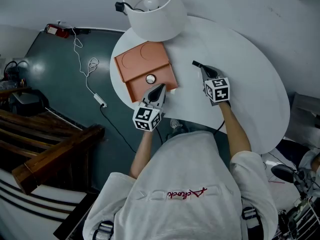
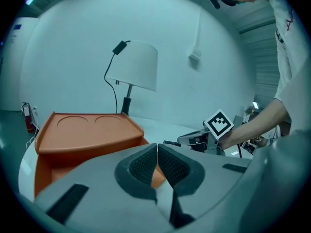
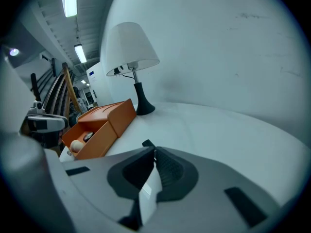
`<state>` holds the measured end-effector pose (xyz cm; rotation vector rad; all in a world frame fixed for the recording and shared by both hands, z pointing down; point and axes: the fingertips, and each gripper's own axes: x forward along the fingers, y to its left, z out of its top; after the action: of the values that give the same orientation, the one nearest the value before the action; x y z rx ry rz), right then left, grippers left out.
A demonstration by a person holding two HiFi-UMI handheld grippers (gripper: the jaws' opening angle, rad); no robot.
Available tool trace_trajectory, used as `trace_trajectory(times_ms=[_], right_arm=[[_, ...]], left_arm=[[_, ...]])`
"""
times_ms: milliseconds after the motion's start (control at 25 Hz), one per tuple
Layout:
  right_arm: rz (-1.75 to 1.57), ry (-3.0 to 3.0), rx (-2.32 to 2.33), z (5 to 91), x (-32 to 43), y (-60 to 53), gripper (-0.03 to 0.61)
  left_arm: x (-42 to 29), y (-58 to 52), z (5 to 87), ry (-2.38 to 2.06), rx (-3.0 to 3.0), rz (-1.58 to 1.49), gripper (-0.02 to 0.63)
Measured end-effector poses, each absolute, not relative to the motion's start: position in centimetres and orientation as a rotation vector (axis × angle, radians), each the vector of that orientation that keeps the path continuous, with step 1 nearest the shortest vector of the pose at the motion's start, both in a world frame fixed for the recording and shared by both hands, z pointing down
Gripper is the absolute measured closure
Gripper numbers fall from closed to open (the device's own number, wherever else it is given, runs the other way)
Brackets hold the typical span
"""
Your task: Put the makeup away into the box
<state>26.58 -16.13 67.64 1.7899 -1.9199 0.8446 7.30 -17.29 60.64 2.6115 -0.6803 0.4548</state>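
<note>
A dark stick (image 1: 195, 63) pinched by the right gripper (image 3: 154, 153) beside the orange box (image 1: 142, 63) must be lowered inside; the left gripper (image 2: 157, 152) is pressed together, empty.

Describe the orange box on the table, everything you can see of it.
The orange box looks like matte plastic, rectangular, its top moulded with two shallow round recesses. It sits flat on the white table beside the lamp. Its front compartment stands open, holding a pale round item and a small dark one. The shut left gripper reaches over its front edge.
</note>
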Motion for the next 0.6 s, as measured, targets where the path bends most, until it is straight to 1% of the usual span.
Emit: trace_trajectory(times_ms=[280, 320, 360, 400, 600], right_arm=[[0.785, -1.953, 1.698, 67.6, 26.2, -17.7, 0.551], [0.777, -1.960, 1.685, 67.6, 26.1, -17.7, 0.536], [0.773, -1.966, 1.679, 67.6, 26.1, -17.8, 0.469], [0.774, -1.971, 1.671, 67.7, 26.0, -17.7, 0.432], [0.773, -1.972, 1.617, 68.2, 25.6, -17.4, 0.422]], left_arm=[[6.7, -17.7, 60.7, -0.709, 2.600, 0.460, 0.599], [6.6, -17.7, 60.7, -0.711, 2.599, 0.459, 0.598], [6.6, -17.7, 60.7, -0.713, 2.598, 0.459, 0.599], [6.6, -17.7, 60.7, -0.713, 2.597, 0.460, 0.599], [6.6, -17.6, 60.8, -0.707, 2.595, 0.463, 0.599]])
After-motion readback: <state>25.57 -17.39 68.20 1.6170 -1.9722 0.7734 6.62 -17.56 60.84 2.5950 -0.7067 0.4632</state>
